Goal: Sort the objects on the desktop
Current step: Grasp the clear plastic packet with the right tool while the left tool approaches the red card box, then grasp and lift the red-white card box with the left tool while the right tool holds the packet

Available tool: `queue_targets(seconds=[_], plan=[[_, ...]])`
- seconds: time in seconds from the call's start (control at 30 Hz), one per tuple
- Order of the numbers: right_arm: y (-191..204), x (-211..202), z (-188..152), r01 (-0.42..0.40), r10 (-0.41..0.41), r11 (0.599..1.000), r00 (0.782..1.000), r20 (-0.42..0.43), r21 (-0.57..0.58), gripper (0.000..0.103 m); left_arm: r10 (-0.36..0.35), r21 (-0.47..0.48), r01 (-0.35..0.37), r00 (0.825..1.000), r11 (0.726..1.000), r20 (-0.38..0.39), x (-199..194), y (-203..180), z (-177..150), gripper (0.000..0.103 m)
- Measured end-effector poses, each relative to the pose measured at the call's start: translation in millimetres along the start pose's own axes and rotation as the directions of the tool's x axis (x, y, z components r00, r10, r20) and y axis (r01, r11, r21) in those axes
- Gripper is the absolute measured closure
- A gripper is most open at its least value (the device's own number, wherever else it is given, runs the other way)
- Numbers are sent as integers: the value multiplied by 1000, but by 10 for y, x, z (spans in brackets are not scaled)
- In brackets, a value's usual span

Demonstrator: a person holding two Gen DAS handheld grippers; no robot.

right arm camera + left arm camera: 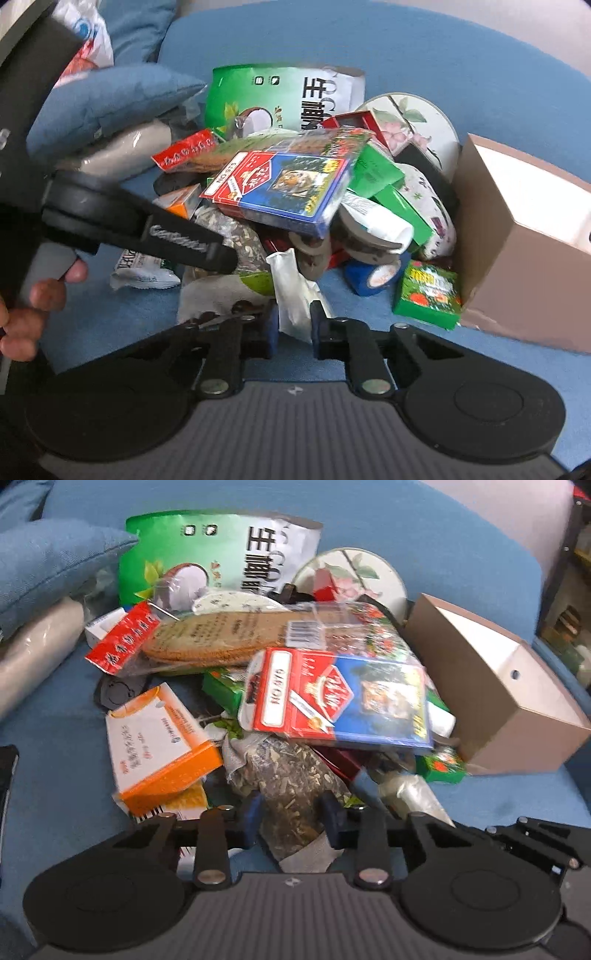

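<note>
Left wrist view: left gripper (291, 814) pinches clear bag of dried green-grey herbs (291, 775), bottom centre, at front of the clutter pile on blue cushion (424, 524). Right wrist view: right gripper (294, 325) pinches white crumpled plastic pouch (293, 291), lower centre; tan open cardboard box (517, 236) at right.

Even, fairly bright indoor light; both fisheye views soft with motion blur.

Glare whitens the inside of the tan box (517, 672) and washes out its top face in the right wrist view (532, 173). Shadows under the pile are soft and shallow. Print on the playing-card box (343, 701) smears in the left wrist view and reads somewhat sharper in the right. Straight edges bow toward the frame borders, and the corners fall dark.
</note>
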State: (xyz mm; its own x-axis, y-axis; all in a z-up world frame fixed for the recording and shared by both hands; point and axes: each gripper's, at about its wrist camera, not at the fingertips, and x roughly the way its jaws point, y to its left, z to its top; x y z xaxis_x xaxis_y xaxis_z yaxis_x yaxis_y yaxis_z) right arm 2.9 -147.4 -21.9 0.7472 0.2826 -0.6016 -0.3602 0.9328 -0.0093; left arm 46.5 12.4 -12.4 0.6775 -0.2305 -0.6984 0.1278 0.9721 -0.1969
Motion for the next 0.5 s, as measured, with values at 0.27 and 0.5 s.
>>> queue_targets(seconds=[0.27, 0.5], plan=[[-270, -370, -147, -11, 12, 993, 1000, -7, 121, 89, -152, -8, 152, 985, 988, -84, -160, -82, -239, 98], [-393, -408, -218, 16, -13, 985, 1000, -18, 173, 89, -43, -37, 41, 997, 999, -67, -114, -81, -283, 70]])
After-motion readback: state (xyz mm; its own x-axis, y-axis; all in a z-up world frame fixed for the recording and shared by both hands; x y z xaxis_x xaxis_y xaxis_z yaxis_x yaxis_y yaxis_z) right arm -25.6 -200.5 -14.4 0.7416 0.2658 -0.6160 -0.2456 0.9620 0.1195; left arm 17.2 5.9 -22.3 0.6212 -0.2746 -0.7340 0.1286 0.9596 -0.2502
